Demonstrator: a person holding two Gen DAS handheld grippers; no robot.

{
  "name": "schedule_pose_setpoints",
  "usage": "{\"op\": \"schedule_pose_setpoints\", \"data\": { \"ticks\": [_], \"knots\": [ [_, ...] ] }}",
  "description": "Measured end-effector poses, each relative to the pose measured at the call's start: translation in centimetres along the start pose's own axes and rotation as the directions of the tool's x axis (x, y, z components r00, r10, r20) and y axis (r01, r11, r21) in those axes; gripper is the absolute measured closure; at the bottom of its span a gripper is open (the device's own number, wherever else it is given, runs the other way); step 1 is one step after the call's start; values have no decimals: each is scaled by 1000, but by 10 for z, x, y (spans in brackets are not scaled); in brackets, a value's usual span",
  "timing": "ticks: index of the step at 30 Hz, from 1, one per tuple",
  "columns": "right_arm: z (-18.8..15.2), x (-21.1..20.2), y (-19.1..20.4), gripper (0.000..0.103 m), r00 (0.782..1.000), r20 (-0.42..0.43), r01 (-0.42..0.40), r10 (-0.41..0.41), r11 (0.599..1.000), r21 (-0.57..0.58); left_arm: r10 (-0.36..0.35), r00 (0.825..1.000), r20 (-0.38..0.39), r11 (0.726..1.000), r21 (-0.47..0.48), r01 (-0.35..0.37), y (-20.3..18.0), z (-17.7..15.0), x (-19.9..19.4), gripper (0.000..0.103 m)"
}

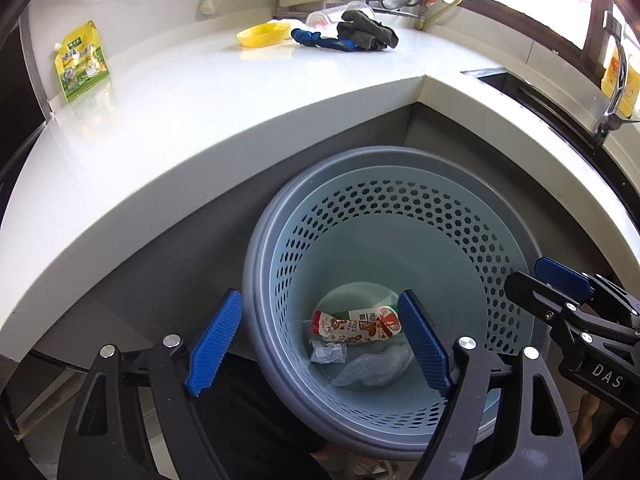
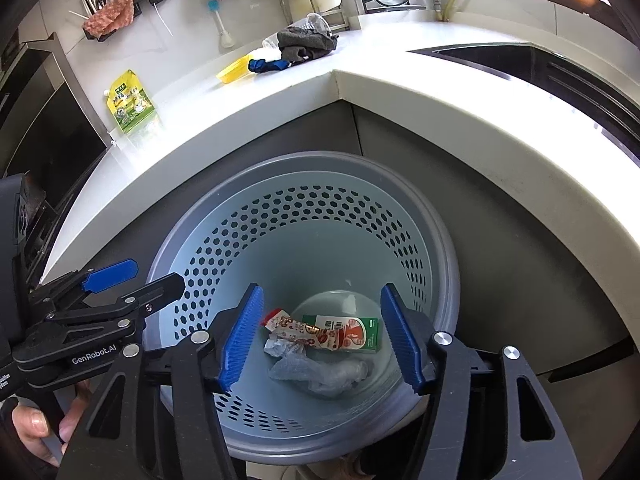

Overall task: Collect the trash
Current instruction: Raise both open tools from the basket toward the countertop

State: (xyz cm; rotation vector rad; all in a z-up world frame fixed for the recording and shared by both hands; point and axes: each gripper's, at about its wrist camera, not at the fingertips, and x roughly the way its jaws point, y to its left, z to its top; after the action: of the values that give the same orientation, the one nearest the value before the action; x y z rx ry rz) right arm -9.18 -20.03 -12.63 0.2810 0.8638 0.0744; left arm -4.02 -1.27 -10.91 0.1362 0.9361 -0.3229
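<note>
A grey-blue perforated trash bin [image 1: 460,216] stands on the floor in the counter's inner corner; it also shows in the right wrist view [image 2: 400,216]. At its bottom lie a red-and-white wrapper [image 1: 356,326] [image 2: 296,330], a green carton [image 2: 356,334], crumpled paper [image 1: 328,352] and clear plastic [image 2: 320,372]. My left gripper [image 1: 320,344] is open and empty above the bin. My right gripper [image 2: 320,344] is open and empty above the bin, beside the left one. A yellow-green pouch [image 1: 82,64] [image 2: 132,102] lies on the white counter [image 1: 200,92].
At the back of the counter are a yellow lid [image 1: 262,35], a blue item [image 1: 324,40], a dark cloth [image 1: 366,30] and a tipped clear cup [image 1: 332,16]. A sink [image 2: 540,64] with a faucet [image 1: 614,92] is on the right.
</note>
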Motion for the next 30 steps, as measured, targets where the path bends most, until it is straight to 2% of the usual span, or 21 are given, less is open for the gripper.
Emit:
{"op": "schedule_pose_setpoints", "data": {
  "ticks": [7, 14, 19, 24, 30],
  "knots": [
    [14, -10, 1, 30, 999, 36, -7, 7, 1000, -8, 36, 996, 86, 999, -44, -32, 15, 17, -18, 9],
    [37, -10, 10, 25, 999, 38, 2, 0, 999, -54, 76, 982, 174, 996, -60, -67, 28, 45, -35, 8],
    [59, -10, 23, 22, 996, 86, 36, -28, 995, -96, 79, 969, 236, 995, -80, -62, 38, 72, -44, 7],
    [89, -4, 33, 22, 992, 125, 51, -34, 989, -136, 68, 960, 273, 995, -94, -44, 46, 105, -44, 6],
    [132, 6, 41, 22, 984, 169, 80, -50, 981, -176, 105, 948, 299, 992, -100, -78, 56, 147, -33, 6]
  ]
}}
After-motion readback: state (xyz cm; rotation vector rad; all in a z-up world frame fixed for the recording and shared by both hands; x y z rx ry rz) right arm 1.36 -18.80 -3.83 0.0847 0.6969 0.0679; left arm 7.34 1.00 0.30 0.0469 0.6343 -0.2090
